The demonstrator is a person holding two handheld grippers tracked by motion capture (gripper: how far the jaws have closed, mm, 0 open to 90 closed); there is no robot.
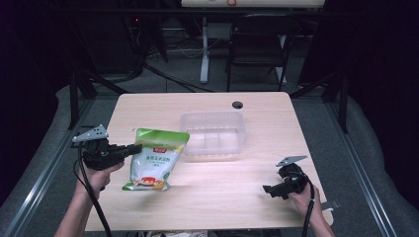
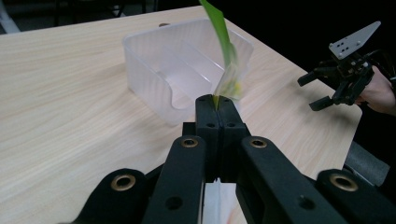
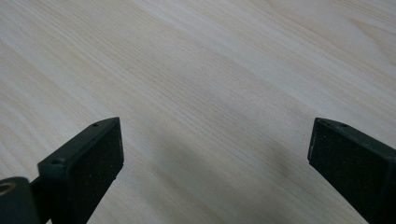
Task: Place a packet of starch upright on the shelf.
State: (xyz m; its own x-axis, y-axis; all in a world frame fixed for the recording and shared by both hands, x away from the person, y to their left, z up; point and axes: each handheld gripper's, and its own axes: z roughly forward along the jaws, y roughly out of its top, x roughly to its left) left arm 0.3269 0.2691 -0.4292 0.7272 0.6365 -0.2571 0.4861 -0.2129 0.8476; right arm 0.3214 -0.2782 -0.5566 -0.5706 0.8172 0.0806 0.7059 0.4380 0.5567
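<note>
- My left gripper (image 1: 132,149) is clamped tight on the near top corner of the bag (image 1: 155,160); in the left gripper view the jaws meet with only the thin green film (image 2: 223,51) pinched between them.
- The bag hangs from that pinch at the front left of the table (image 1: 148,106), its long axis running from the green top edge down and toward me; whether its bottom edge is clear of the wood I cannot tell.
- The bin (image 1: 213,132), clear and divided inside, stands just beyond and to the right of the bag, nearly touching its upper right corner.
- So the move I judge comes next turns on this: the bin's open mouth lies ahead and right of my left gripper, and the bag must clear the near wall (image 2: 154,88) before it can go in.
- The left hand is far nearer the bin than the right.
- My right gripper (image 1: 274,189) has its jaws spread wide with nothing between them, only bare wood below.
- It waits near the front right corner, well apart from bag and bin.
- Room is open all round the bin; the table's left edge is close beside my left hand.
</note>
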